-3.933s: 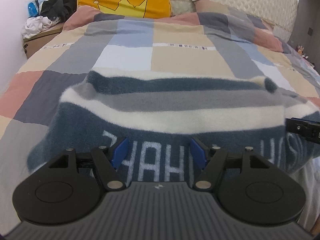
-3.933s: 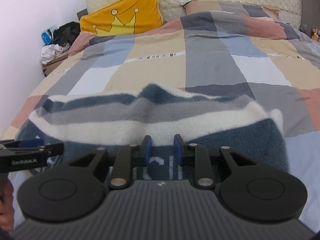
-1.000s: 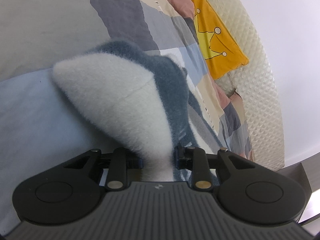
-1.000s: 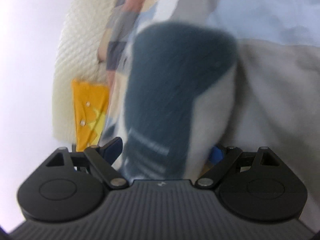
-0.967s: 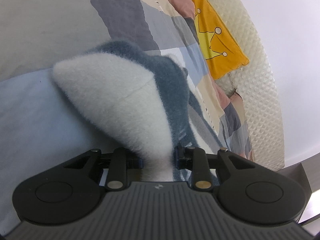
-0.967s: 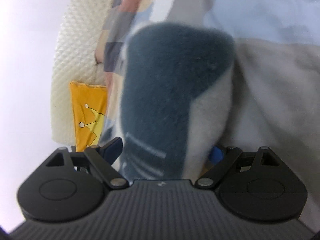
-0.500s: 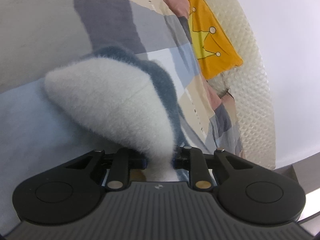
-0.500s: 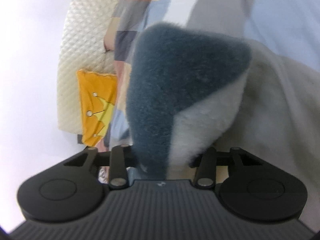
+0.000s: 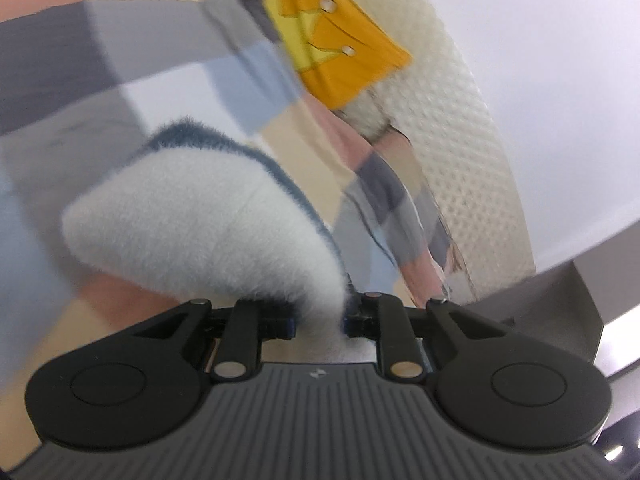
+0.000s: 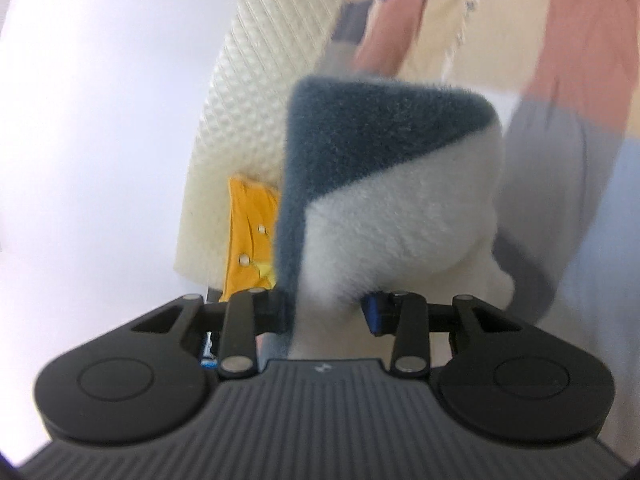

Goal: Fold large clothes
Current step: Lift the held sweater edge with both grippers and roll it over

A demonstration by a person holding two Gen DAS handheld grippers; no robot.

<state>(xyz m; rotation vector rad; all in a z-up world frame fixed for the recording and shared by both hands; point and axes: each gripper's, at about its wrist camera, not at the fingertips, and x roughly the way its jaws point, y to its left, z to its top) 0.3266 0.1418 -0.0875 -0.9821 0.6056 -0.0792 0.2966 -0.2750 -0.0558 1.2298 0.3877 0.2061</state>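
The fluffy sweater, dark blue with white and grey stripes, is held at two ends. In the left wrist view its white corner (image 9: 208, 224) bulges out from my left gripper (image 9: 318, 320), whose jaws are shut on it. In the right wrist view a blue and white corner (image 10: 384, 184) sticks out of my right gripper (image 10: 326, 312), which is also shut on the fabric. Both held corners are lifted above the patchwork bedspread (image 9: 132, 60). The rest of the sweater is hidden below the grippers.
A yellow crown cushion (image 9: 332, 48) leans on the cream quilted headboard (image 9: 460, 128); both also show in the right wrist view, the cushion (image 10: 250, 236) and headboard (image 10: 256, 80). A white wall lies behind. A grey cabinet edge (image 9: 568, 300) is at the right.
Both grippers have risen and tilted, carrying the sweater corners toward the head of the bed. The right gripper, open around the fabric a second ago, has closed on it.
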